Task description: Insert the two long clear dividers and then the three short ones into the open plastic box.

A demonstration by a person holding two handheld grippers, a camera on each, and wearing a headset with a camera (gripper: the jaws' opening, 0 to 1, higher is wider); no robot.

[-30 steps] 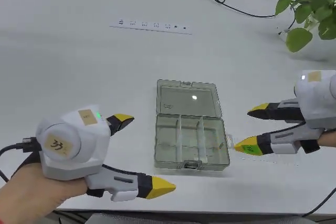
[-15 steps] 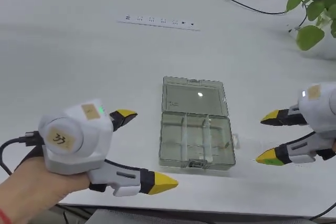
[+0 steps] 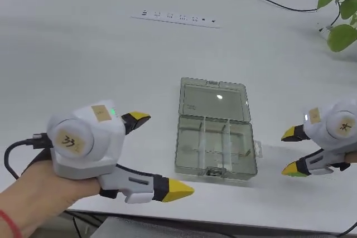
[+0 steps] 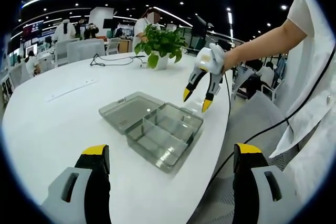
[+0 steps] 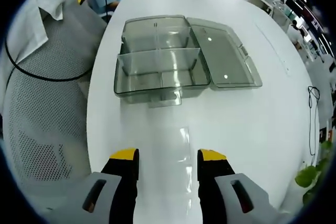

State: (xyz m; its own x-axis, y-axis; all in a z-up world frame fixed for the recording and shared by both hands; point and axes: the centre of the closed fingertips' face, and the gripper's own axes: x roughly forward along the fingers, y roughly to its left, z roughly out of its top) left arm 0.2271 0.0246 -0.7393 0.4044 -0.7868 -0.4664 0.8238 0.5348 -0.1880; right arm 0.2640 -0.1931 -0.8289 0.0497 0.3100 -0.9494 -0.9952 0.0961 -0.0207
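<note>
Both tools idle over the counter.
- Left hand-held gripper: jaws spread wide, nothing between them, near the front left of the box.
- Right hand-held gripper: jaws apart, carrying nothing, to the right of the box and clear of it.
- Box sits near the front edge of the counter. Its lid lies flat open on the far side.
- Two long dividers appear to stand in the box, running front to back.
- In the right gripper view a clear strip lies flat on the counter ahead of the jaws. A second clear piece lies just beside the box wall.

Risks, as I judge them:
- The strip is thin, flat and nearly invisible on white, so the jaws could close on nothing or skid it away.
- A pinch off centre would likely let it twist or flick out.
- The box looks light and nothing holds it. A divider pushed in off its slot could shove the box toward the edge or wedge crooked.
- A short piece forced down could knock the long dividers out of place.

Hard to make out:
- How many short pieces are already in, since glare and clear-on-clear blur the cross walls.
- Whether the long dividers are fully seated.
- The slots in the walls.
- Whether the piece by the wall touches the box.
</note>
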